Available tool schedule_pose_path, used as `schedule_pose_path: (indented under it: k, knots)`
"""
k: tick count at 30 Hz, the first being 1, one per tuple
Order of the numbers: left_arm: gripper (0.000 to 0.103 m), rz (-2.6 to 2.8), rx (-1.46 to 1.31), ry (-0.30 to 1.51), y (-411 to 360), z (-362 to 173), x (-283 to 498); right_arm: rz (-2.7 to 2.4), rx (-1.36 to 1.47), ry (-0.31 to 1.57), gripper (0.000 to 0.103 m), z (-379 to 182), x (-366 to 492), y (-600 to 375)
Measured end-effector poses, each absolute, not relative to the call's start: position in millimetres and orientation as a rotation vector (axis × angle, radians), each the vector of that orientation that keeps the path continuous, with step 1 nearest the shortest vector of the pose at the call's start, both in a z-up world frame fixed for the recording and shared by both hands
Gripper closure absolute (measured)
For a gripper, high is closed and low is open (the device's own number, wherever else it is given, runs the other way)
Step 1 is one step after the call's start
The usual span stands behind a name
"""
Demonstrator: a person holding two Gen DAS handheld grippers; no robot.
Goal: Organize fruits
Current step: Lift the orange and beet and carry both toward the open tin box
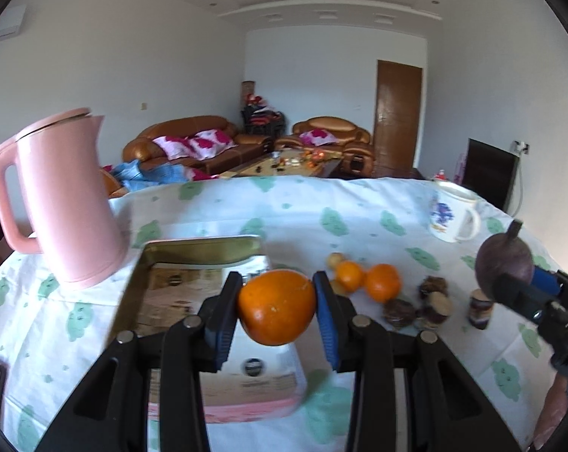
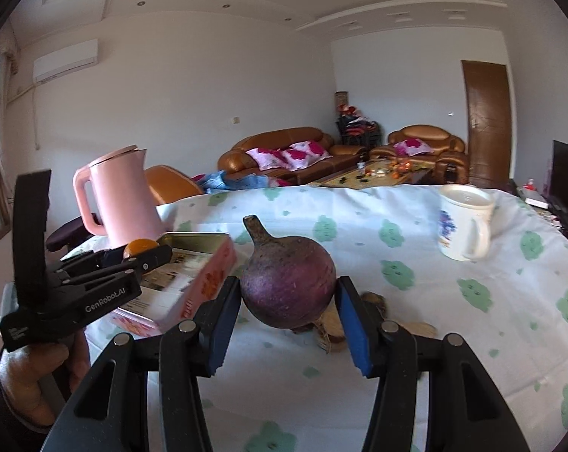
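My left gripper (image 1: 277, 307) is shut on a large orange (image 1: 276, 306) and holds it above an open pink tin box (image 1: 208, 339). My right gripper (image 2: 287, 297) is shut on a purple round fruit with a stem (image 2: 288, 286), lifted above the table; it also shows in the left wrist view (image 1: 504, 265). Two small oranges (image 1: 366, 278) and several dark brown fruits (image 1: 419, 303) lie on the tablecloth right of the box. The left gripper and its orange (image 2: 140, 246) show at the left of the right wrist view, over the box (image 2: 193, 275).
A pink kettle (image 1: 65, 203) stands at the far left beside the box. A white mug (image 1: 453, 214) stands far right. The table carries a white cloth with green patterns (image 1: 321, 207). Brown pieces lie under the purple fruit (image 2: 332, 327). Sofas stand beyond.
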State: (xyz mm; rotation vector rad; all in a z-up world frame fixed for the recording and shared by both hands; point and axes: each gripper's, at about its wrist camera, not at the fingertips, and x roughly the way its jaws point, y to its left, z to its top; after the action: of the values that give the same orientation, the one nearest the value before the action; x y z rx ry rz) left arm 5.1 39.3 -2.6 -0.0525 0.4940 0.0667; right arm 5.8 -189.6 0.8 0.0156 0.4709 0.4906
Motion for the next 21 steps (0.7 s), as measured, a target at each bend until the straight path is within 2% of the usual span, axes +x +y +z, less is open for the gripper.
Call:
schedule_pose_path:
  k: [13,21]
  knots:
    - [0.064,0.166,-0.076,0.549,99,-11,17,0.609,-0.062,0.525,0.05,16,46,-123]
    - [0.064,0.181,-0.093,0.6,114,-23,27,0.677,-0.112,0.581,0.05,-1,69,-79]
